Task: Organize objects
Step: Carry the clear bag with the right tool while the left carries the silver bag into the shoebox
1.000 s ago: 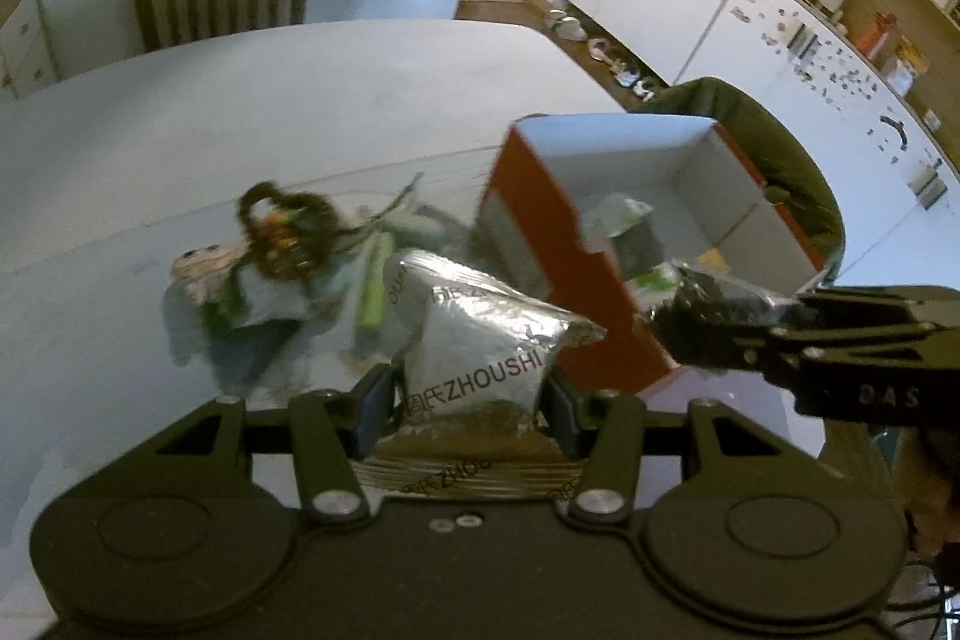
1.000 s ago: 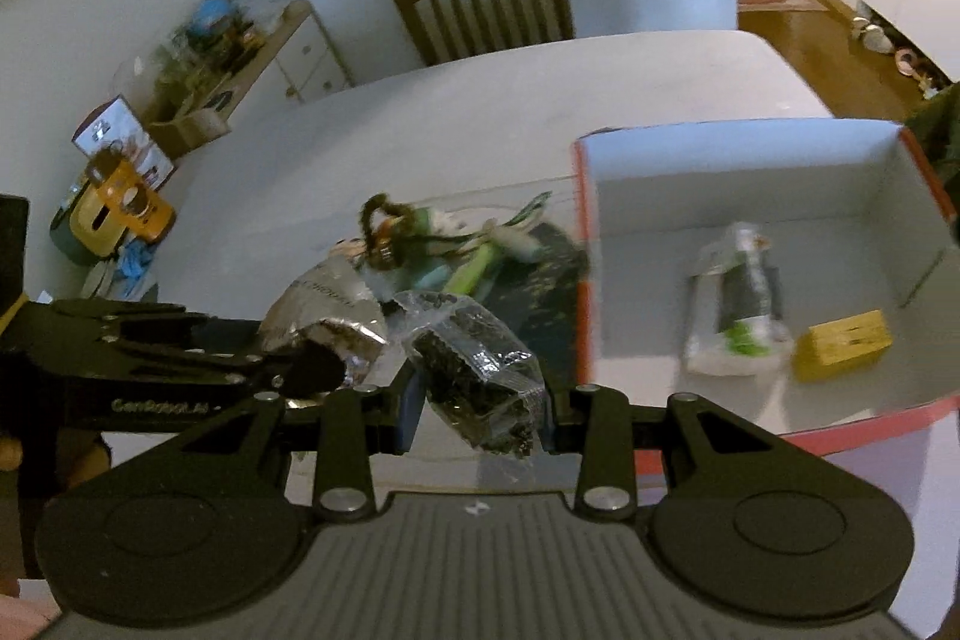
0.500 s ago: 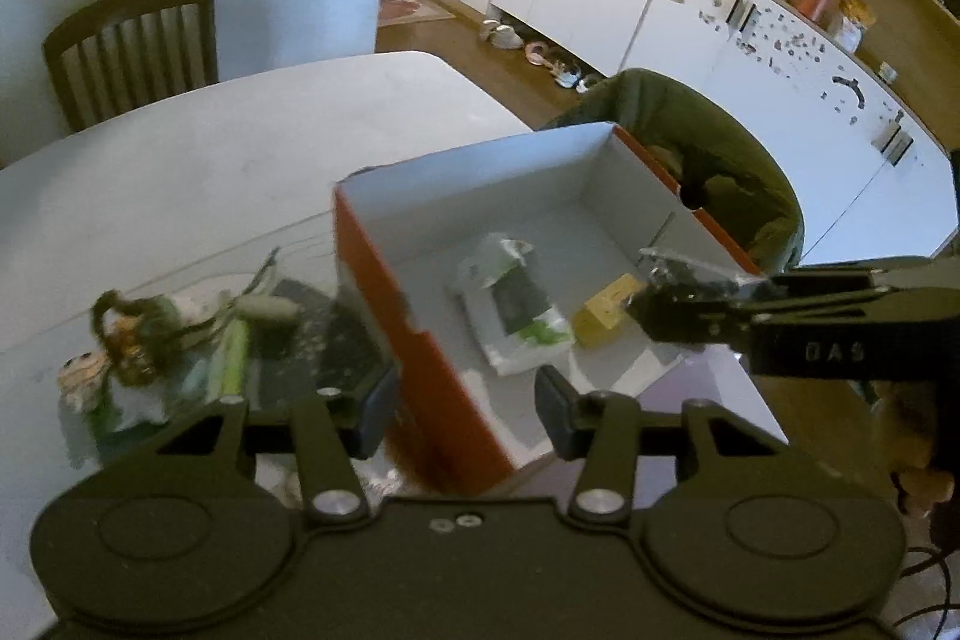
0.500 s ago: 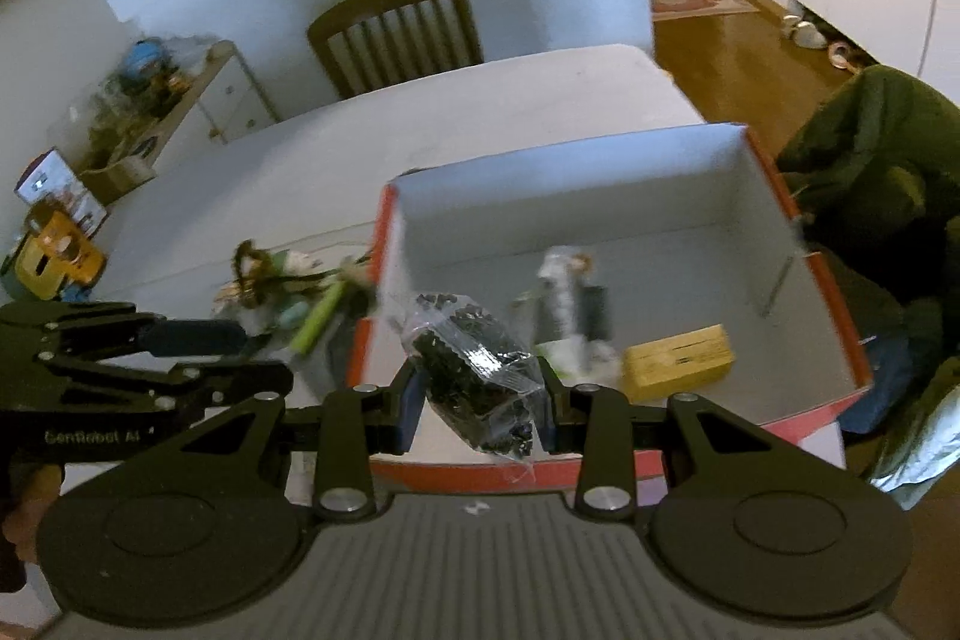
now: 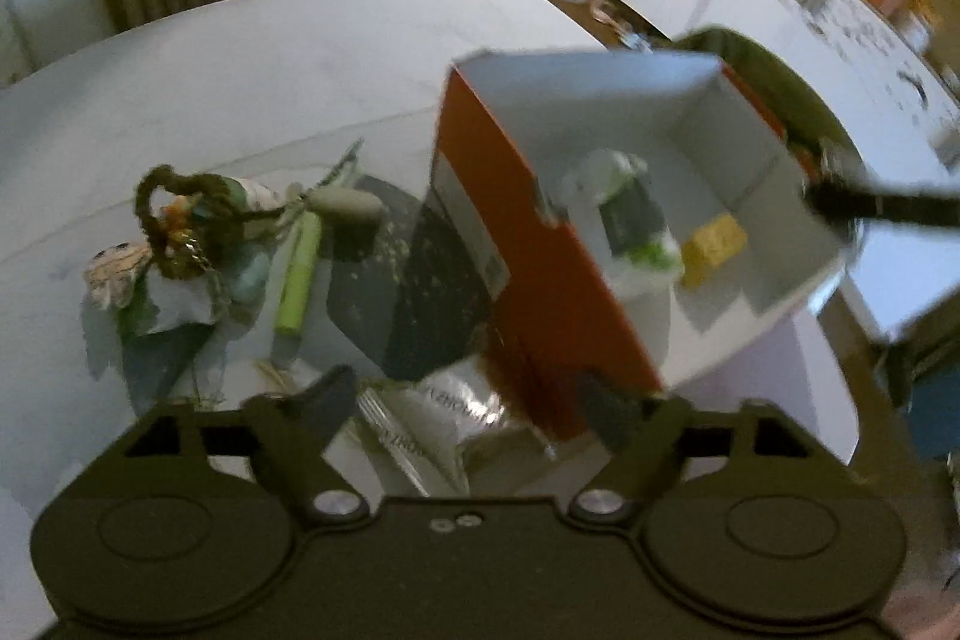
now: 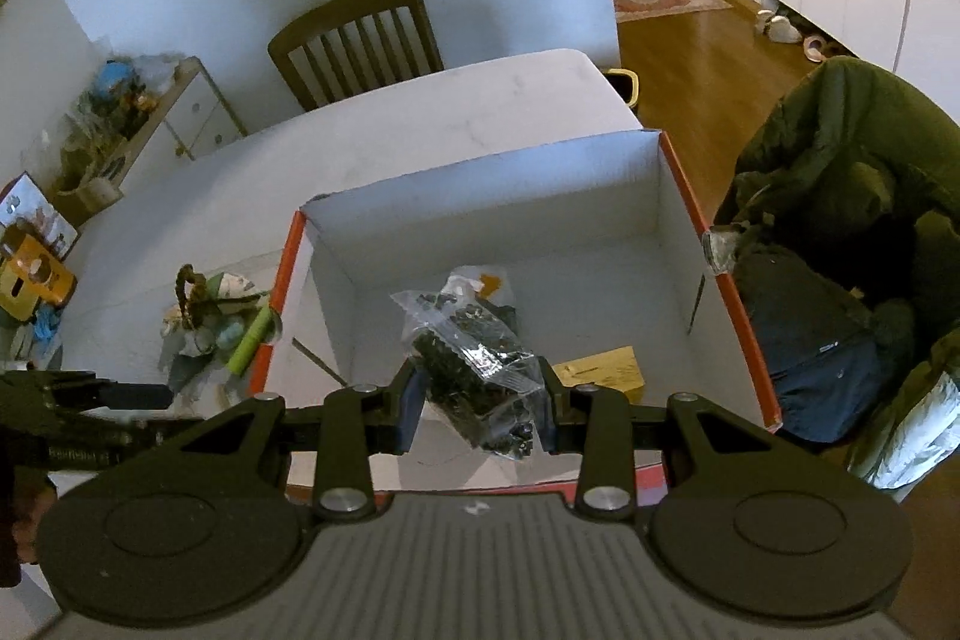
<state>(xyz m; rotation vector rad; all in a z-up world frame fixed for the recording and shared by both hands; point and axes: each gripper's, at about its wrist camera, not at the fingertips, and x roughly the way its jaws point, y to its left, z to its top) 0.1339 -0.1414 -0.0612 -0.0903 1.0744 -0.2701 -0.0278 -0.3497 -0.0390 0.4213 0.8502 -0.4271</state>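
Observation:
An orange box with a white inside [image 5: 528, 280] [image 6: 480, 220] stands on the white table. It holds a green-and-white packet [image 5: 630, 220] and a yellow block [image 5: 717, 247] [image 6: 606, 370]. My right gripper [image 6: 477, 400] is shut on a clear bag of dark pieces [image 6: 474, 358], held over the box. My left gripper [image 5: 468, 400] is open and empty, above a silver foil pouch [image 5: 444, 418] that lies on the table beside the box.
A pile of small items lies left of the box: a brown twisted ornament [image 5: 180, 220], a green tube [image 5: 297, 274], a dark pad [image 5: 414, 292]. A wooden chair [image 6: 354, 40] stands at the table's far side. A green jacket [image 6: 840, 220] hangs right of the box.
My left gripper let go of the silver pouch, which now lies on the table. My right gripper carried the bag of dark pieces from beside the box to over its inside.

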